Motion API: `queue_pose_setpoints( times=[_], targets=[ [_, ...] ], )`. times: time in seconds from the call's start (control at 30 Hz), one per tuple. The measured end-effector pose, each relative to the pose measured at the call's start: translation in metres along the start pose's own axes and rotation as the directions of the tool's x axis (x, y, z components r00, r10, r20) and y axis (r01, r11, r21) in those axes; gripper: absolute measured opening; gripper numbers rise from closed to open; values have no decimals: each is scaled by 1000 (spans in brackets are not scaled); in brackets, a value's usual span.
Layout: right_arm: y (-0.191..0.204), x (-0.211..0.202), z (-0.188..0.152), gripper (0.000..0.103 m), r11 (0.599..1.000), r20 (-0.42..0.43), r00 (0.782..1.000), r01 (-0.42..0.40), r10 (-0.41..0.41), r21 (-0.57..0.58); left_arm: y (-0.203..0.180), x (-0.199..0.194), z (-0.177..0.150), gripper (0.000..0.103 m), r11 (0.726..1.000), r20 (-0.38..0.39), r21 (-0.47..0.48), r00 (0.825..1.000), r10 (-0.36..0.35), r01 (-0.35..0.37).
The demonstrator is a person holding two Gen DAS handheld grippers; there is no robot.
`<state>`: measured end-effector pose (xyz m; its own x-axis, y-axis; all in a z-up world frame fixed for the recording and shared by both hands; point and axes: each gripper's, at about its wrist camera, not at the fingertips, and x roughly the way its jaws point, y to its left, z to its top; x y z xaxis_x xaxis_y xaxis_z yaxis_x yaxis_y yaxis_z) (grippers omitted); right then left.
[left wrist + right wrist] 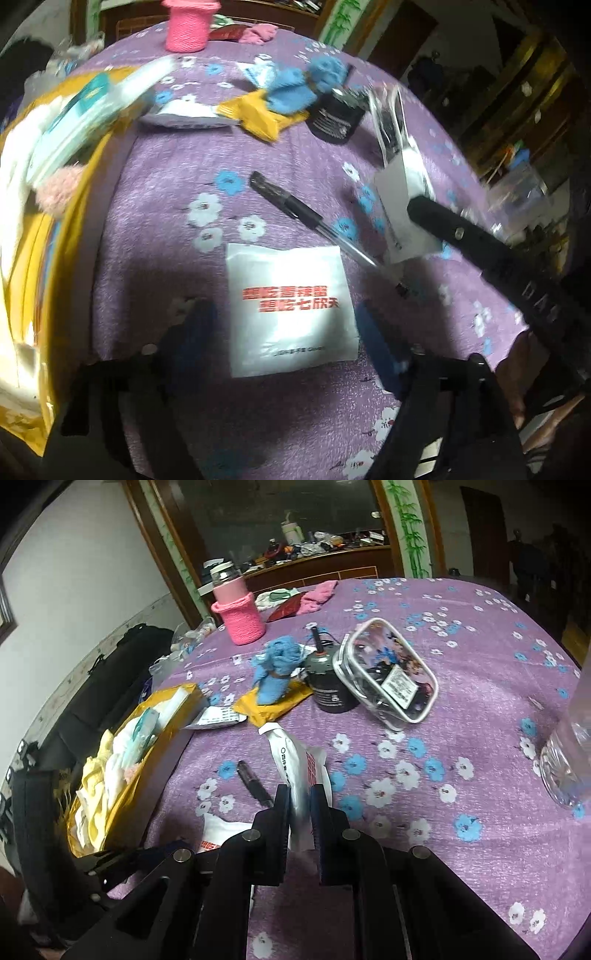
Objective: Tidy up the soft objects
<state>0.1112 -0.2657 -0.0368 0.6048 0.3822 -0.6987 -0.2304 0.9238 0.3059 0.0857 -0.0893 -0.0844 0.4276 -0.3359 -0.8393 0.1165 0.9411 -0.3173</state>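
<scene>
**Sorting soft packets: one held, one lying flat between wide fingers**

Lying flat on the purple flowered tablecloth (pixel 295 155), a white packet (pixel 291 308) with two lines of red Chinese characters is seen just ahead of the left gripper (pixel 284 321), whose fingers are spread wide to either side of it without touching. The red print is too blurred to be read with certainty; a smaller grey line beneath it cannot be made out. The packet is roughly square, so no long axis is set against the fingers, and a straight descent is judged sufficient.

A second white pouch (pixel 295 771) is pinched upright in the right gripper (pixel 299 794), whose fingers are narrowed onto it. Small black print and a strip of red characters are carried on it, but neither is legible.

The yellow box (pixel 122 805), already filled with pale soft items, is placed to the left of both grippers, nearer the left one. A black pen (pixel 295 210) lies diagonally just beyond the flat packet.
</scene>
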Motion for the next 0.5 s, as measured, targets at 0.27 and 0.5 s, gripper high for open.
queue_pose_setpoints(
  times=[0.27,0.5],
  targets=[
    [-5,-3,0,11,1000,4,1000,-2,2,0,-33,21,-5,54,950,87,229,977,195,-210],
    [-3,-1,1,11,1000,-1,1000,-11,11,-5,5,1,1,5,978,40,166,991,124,-129]
  ],
)
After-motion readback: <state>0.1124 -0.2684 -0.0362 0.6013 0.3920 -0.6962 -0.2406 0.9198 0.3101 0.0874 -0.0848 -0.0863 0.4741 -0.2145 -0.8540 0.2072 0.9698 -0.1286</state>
